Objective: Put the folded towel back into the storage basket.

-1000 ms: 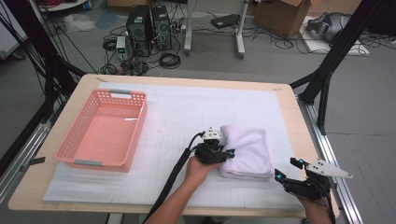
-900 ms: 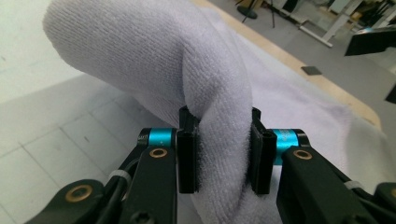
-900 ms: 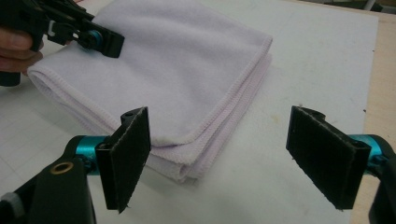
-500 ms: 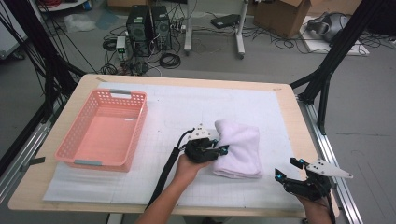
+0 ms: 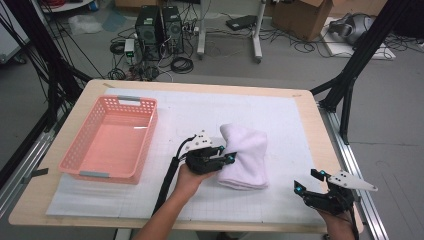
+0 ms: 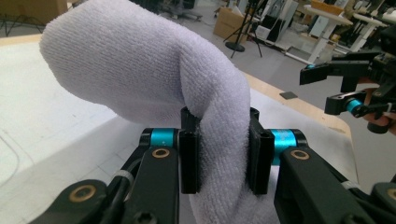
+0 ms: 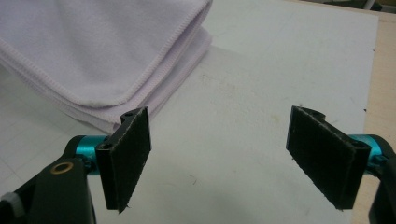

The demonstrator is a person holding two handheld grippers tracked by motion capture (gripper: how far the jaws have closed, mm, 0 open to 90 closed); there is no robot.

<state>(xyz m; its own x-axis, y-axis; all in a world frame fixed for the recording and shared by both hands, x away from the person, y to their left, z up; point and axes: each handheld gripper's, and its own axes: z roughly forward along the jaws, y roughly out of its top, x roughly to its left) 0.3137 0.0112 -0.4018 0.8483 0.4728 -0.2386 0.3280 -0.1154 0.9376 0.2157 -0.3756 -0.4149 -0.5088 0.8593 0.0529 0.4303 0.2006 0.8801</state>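
Observation:
A folded white towel (image 5: 245, 155) lies on the white mat (image 5: 280, 115) near the table's middle. My left gripper (image 5: 227, 154) is shut on the towel's left edge, and its pads pinch a thick fold of the towel (image 6: 154, 70), which bulges up and away over the jaws. The left side of the towel is lifted off the mat. My right gripper (image 5: 308, 181) stands open near the table's front right corner, apart from the towel. Between its wide-set pads (image 7: 128, 156) is bare mat, and the towel's corner (image 7: 107, 51) lies just beyond its left jaw.
A pink plastic basket (image 5: 114, 139) stands on the left of the mat with nothing in it. The wooden table's edge (image 5: 330, 150) runs close to my right gripper. In the left gripper view my right gripper (image 6: 343, 86) shows at the far right.
My left gripper has drawn the towel's edge leftward and upward, so the towel has slid left and bunched up. The right gripper has kept still.

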